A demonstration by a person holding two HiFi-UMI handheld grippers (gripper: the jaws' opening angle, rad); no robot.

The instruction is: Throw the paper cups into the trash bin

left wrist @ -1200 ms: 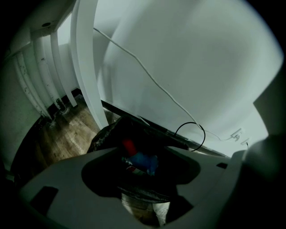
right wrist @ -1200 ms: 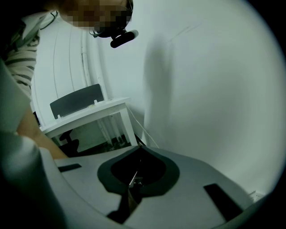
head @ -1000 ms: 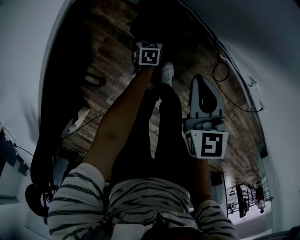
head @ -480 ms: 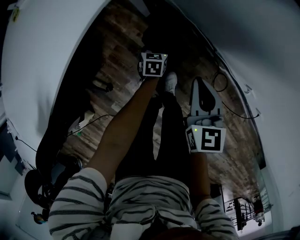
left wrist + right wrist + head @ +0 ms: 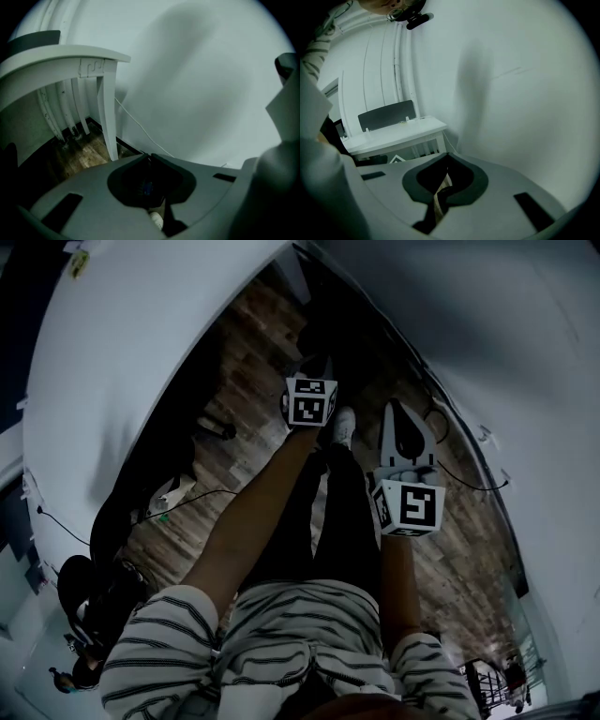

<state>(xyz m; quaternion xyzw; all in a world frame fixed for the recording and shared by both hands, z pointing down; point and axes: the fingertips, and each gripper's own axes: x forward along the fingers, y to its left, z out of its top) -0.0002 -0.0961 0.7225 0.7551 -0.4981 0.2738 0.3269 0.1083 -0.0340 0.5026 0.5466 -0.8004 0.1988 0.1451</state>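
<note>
Left gripper view: my left claw point(image 5: 149, 159) had just been closing. Its jaws were together with nothing between them. Past the tips were a white table leg point(image 5: 108, 117), a thin cable point(image 5: 140, 133) running along the white wall point(image 5: 201, 84), and wood floor point(image 5: 86, 157).

Right gripper view: my right claw point(image 5: 447, 159) was also pressed together and empty. It faced a white desk point(image 5: 393, 133) with an upright dark panel point(image 5: 386, 116) at its back edge.

No cup or bin showed in any view, so I couldn't tell where they were or which way a cup's long axis ran.

Readable text: none, only square markers on the left cube point(image 5: 310, 401) and right cube point(image 5: 410, 507).

Head view vs a second ago: the left cube sat lower in the picture and the right cube slightly higher, so the two were nearer level. My white shoe point(image 5: 343, 425) was just beside the left cube.
</note>
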